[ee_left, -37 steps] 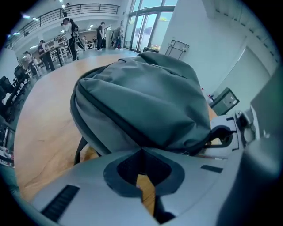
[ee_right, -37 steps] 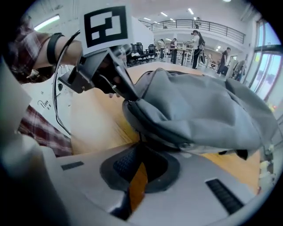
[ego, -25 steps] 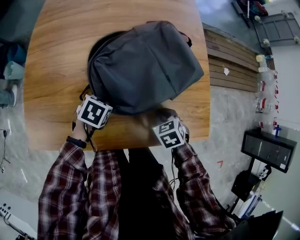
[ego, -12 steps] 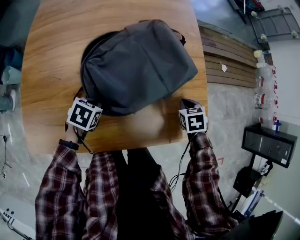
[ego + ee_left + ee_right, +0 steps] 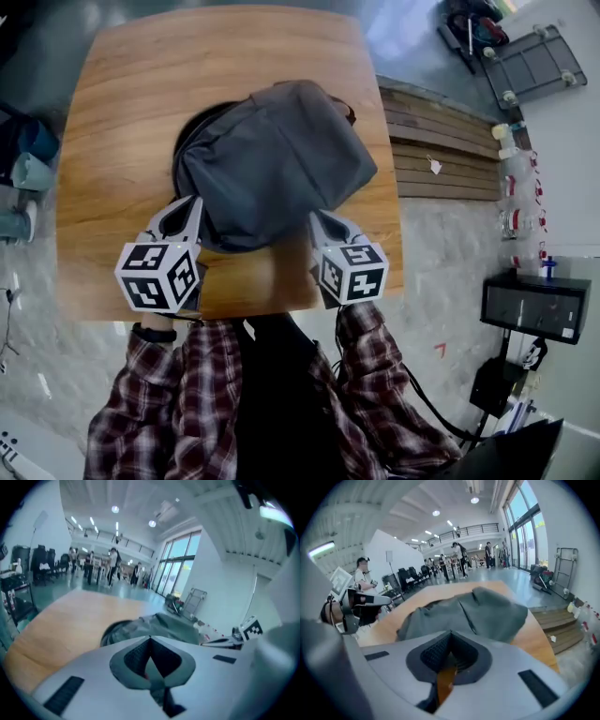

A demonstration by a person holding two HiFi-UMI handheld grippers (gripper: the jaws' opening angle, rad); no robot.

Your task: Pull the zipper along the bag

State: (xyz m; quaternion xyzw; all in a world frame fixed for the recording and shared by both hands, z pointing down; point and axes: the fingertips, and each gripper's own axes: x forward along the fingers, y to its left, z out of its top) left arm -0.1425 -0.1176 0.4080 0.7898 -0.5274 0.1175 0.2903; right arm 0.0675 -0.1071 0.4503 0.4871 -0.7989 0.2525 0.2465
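A grey backpack (image 5: 272, 164) lies on the round-cornered wooden table (image 5: 122, 122). I cannot make out its zipper pull in any view. My left gripper (image 5: 190, 204) is held up near the bag's near-left corner, jaws together and nothing between them. My right gripper (image 5: 319, 217) hovers by the bag's near-right edge, likewise shut and empty. In the left gripper view the bag (image 5: 161, 624) lies beyond the closed tips (image 5: 150, 639). In the right gripper view the bag (image 5: 478, 611) spreads ahead of the closed tips (image 5: 451, 633).
The table's near edge (image 5: 253, 305) runs just in front of the person's plaid sleeves. Wooden planks (image 5: 441, 150) lie on the floor to the right, and a black box (image 5: 534, 305) stands further right. People stand far back in the hall (image 5: 459, 555).
Both grippers have come off the bag's near edge and risen toward the camera. The right one swung out to the right, then back in. The bag has not visibly changed shape.
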